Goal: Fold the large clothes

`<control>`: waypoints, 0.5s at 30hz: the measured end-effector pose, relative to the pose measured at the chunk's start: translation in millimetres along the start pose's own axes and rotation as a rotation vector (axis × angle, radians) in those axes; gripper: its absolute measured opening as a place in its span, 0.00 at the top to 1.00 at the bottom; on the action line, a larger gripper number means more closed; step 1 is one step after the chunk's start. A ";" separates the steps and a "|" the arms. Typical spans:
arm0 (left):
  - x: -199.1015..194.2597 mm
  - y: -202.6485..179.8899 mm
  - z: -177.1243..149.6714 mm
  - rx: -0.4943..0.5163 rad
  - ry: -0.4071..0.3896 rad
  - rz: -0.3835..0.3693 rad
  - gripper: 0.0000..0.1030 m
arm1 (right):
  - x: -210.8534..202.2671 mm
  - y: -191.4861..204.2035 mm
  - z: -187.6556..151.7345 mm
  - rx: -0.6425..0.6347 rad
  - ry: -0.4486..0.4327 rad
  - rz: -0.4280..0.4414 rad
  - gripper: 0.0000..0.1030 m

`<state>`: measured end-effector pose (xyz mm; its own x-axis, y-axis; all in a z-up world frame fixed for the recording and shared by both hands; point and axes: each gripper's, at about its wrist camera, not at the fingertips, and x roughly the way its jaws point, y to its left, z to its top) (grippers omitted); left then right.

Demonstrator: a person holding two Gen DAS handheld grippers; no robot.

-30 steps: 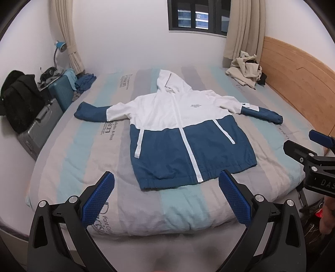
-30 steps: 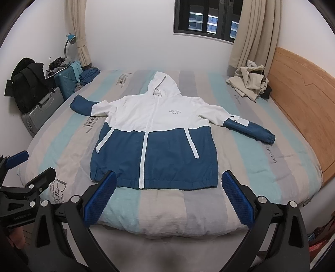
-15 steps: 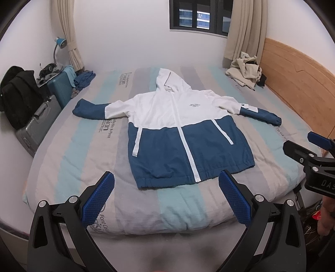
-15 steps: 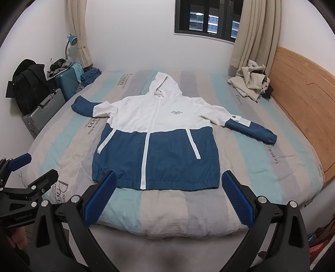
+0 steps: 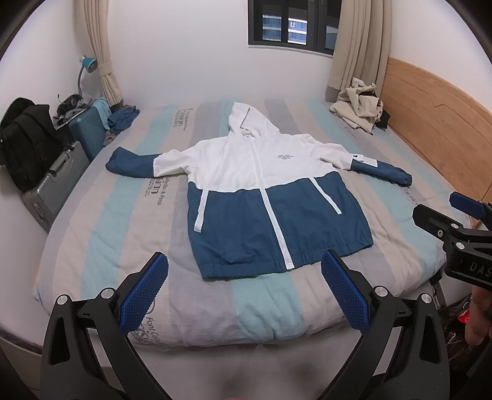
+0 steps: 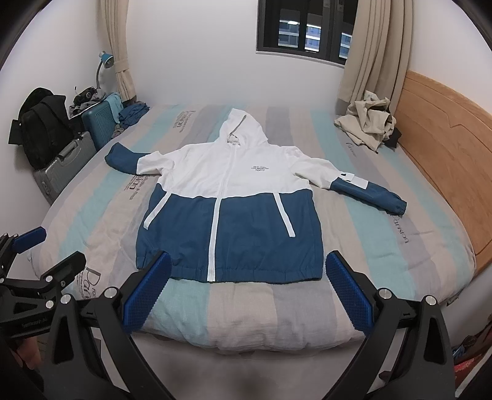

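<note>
Looking past your tools, you see the jacket (image 5: 264,190) spread flat and face up on the bed (image 5: 129,221), hood toward the window (image 5: 289,27), sleeves out to both sides, hem nearest you. Its small chest print is too fine to read, and the bedding's lettering is only partly legible. The pile of beige clothes (image 6: 367,123) by the headboard (image 6: 439,147) hides something dark behind it. Your left gripper (image 5: 244,290) hovers short of the hem, jaws spread wide and holding nothing; its handle is cut off at the frame's bottom. Your right gripper (image 6: 247,292) hovers likewise just before the hem, jaws wide and empty. Each tool shows in the other's view only as a partial black frame at the edge, with your fingers barely visible.
</note>
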<state>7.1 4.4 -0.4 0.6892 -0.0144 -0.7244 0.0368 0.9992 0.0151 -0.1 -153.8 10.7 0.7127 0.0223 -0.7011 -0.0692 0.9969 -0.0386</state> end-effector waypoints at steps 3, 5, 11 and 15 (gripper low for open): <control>-0.5 3.2 0.8 -0.005 0.004 -0.009 0.06 | 0.7 1.7 3.5 0.000 0.000 -0.012 0.07; -2.0 7.8 2.4 -0.003 0.002 -0.015 0.06 | -1.0 4.3 5.9 0.005 0.002 -0.020 0.07; -1.4 35.6 18.7 0.012 -0.001 -0.038 0.06 | -15.1 19.3 25.9 0.020 -0.028 -0.053 0.07; 4.3 56.5 34.2 0.022 -0.002 -0.037 0.06 | -17.8 33.1 39.4 0.011 -0.034 -0.087 0.07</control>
<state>36.9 59.5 20.9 0.6883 -0.0517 -0.7236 0.0786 0.9969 0.0035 12.5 -118.2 49.9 0.7389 -0.0616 -0.6710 0.0013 0.9959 -0.0901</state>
